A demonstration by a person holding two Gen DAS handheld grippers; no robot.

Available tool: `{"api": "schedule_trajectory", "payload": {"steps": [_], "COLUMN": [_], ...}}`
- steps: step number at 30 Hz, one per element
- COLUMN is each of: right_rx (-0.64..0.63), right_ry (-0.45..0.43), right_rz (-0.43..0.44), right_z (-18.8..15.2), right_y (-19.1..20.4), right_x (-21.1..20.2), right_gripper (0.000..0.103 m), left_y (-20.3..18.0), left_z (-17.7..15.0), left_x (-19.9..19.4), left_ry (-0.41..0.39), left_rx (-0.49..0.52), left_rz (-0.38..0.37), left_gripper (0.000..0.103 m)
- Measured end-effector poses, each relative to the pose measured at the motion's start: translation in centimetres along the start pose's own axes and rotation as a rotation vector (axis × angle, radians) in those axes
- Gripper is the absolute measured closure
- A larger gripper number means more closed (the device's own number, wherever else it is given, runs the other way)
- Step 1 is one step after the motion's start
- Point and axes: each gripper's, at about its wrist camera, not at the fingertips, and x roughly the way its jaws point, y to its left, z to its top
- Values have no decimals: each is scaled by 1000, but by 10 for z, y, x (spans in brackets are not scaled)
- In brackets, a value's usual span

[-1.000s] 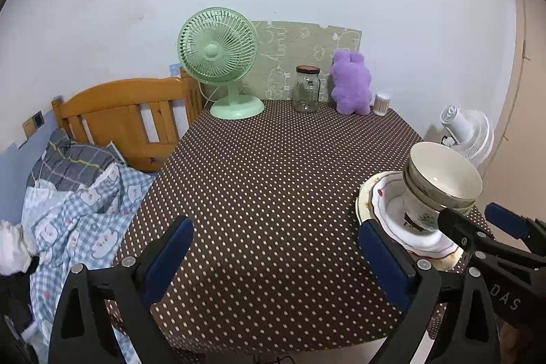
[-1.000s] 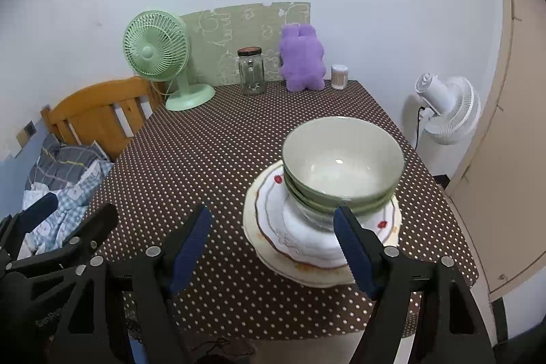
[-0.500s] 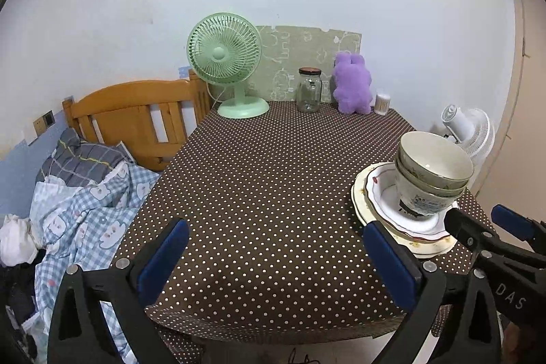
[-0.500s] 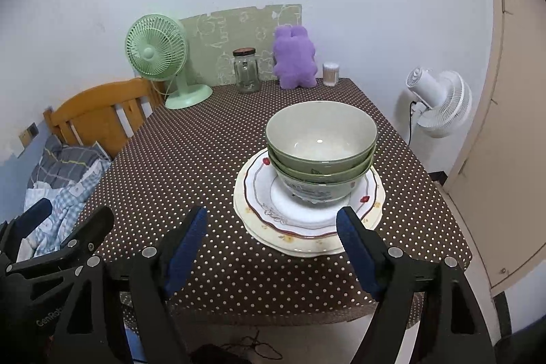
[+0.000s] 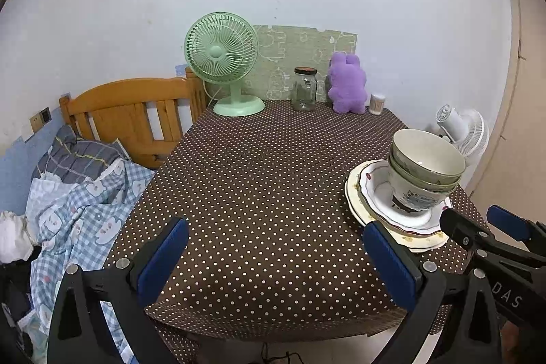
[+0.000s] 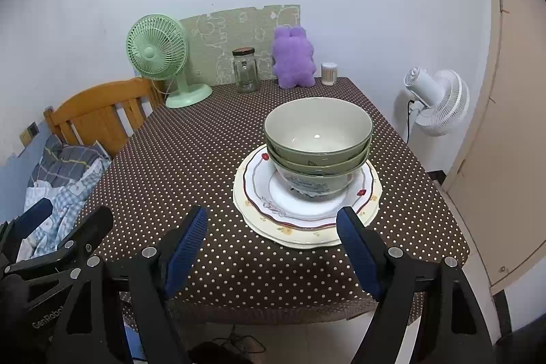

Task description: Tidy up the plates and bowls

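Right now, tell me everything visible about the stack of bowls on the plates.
The stack of bowls is three nested bowls, upright, glossy like glazed ceramic. Their outsides are olive green; the top one has a cream, empty inside. The bottom bowl carries a dark printed pattern on a paler wall. It stands on the red-rimmed plate, which lies on a larger cream plate near the table's front right corner. Neither gripper touches the stack.

hidden: lower bowls (image 6: 315, 168) show only rims and sides inside the stack; lower plate (image 6: 300, 232) shows only its edge | cut off: right claw (image 5: 477, 224) runs past left view's right edge; bedding (image 5: 68, 193) leaves the frame at left | too small: contents of small cup (image 6: 329, 74) | unclear: print on bottom bowl
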Motion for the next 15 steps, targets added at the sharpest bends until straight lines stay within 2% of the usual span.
{"api": "schedule_trajectory", "payload": {"steps": [15], "right_rx": [-3], "right_ry": [6], "right_rz": [-4], "right_z": [-2], "right_y": [1], "right_x": [0], "right_gripper": [23], "left_y": [0], "left_z": [-1], "left_x": [1], "left_ry": [7], "left_rx": [-5], "left_rz": [-5], "left_gripper": [0]}}
